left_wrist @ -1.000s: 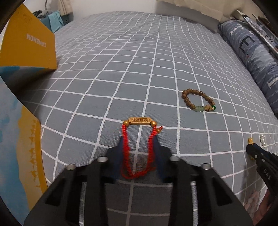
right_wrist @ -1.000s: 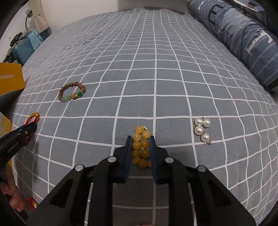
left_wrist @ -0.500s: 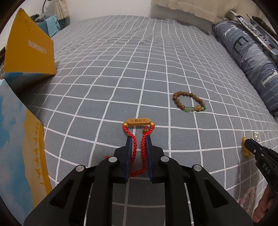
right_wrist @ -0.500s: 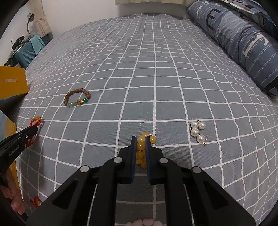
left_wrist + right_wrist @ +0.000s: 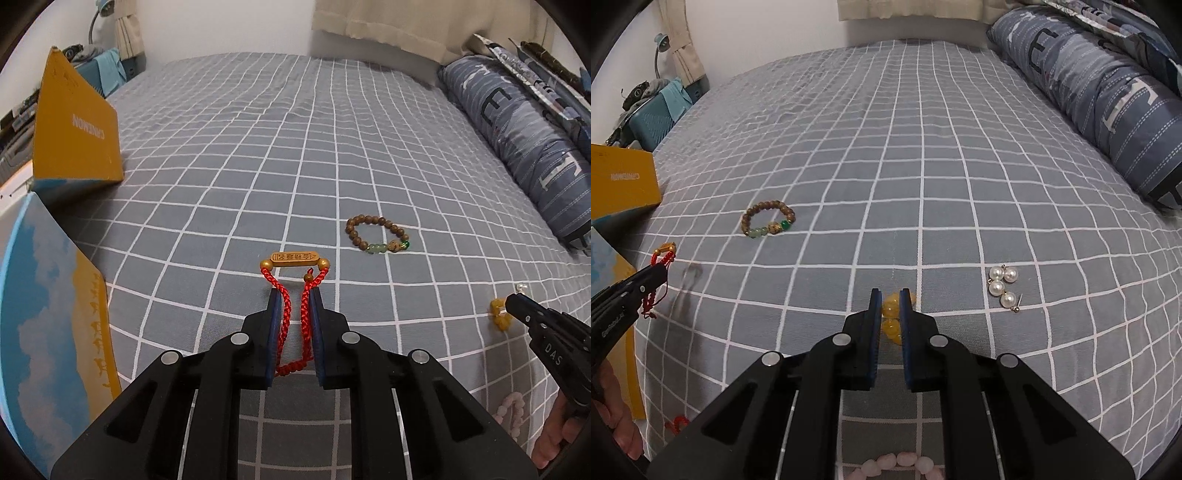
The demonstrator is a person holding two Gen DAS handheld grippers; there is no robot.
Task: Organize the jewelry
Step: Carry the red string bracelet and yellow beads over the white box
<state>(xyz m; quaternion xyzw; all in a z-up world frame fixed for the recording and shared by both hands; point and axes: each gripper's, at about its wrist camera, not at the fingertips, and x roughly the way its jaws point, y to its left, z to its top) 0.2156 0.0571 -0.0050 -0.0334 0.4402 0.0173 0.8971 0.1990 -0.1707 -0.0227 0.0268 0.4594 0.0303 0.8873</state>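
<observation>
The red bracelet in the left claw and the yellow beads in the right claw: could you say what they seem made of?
Red bracelet: braided cord, by its twisted weave, with a matte gold-coloured engraved bar, possibly metal. Yellow beads: glossy, translucent, perhaps amber, resin or glass.

a: what carries everything?
b: a bed [image 5: 258, 155], covered in grey fabric with a white grid.
a: and lying on it?
b: near the middle, a brown wooden bead bracelet [image 5: 376, 235] with green beads. at the right, pearl earrings [image 5: 1004, 286], well apart from the bracelet. at the near edge, a pink bead bracelet [image 5: 894, 463], only partly in view. on the left, a yellow box [image 5: 75, 125] with a blue base, and nearer, a box lid [image 5: 51, 325] printed with blue sky and yellow. along the far right side, a blue patterned pillow [image 5: 1100, 88].
a: anything else?
b: a small red item [image 5: 676, 424] at the near left, too small to identify.
</observation>
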